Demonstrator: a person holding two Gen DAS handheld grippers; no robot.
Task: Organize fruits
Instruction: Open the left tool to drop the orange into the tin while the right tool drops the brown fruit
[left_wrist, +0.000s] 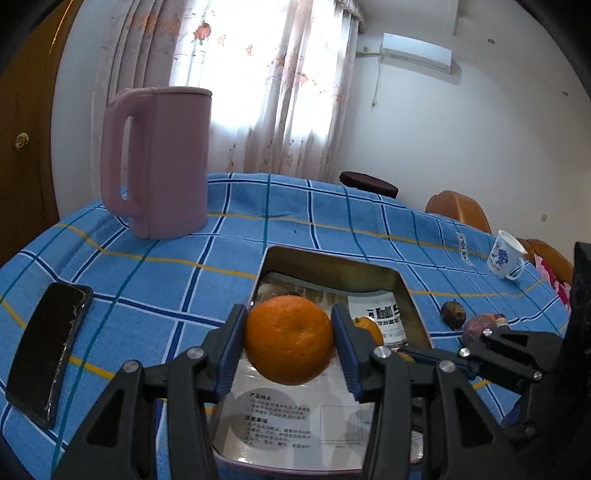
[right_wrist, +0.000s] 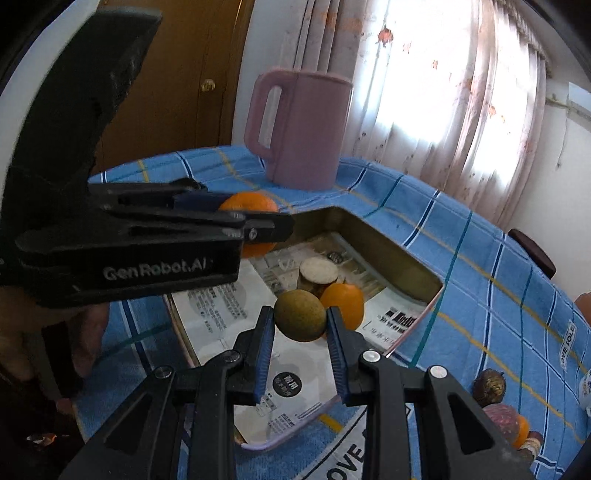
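Left wrist view: we are gripping a large orange (left_wrist: 289, 339) between the blue pads of the left gripper (left_wrist: 290, 341), low in the centre of the frame, above the paper-lined metal tray (left_wrist: 410, 291). A smaller orange (left_wrist: 369, 328) is lying in the tray just right of the pads. At the right edge, the right gripper (left_wrist: 424, 356) is reaching in; two dark fruits (left_wrist: 453, 314) are resting on the blue checked tablecloth (left_wrist: 166, 280). A pink kettle (left_wrist: 162, 158) is standing upper left, a phone (left_wrist: 48, 350) lower left, a cup (left_wrist: 504, 258) at right.

Right wrist view: we are clamping a brownish-green fruit (right_wrist: 301, 315) in the right gripper (right_wrist: 300, 332), centre frame, over the tray (right_wrist: 391, 243). The left gripper (right_wrist: 258, 225) is holding its orange (right_wrist: 251, 205) at mid-left.
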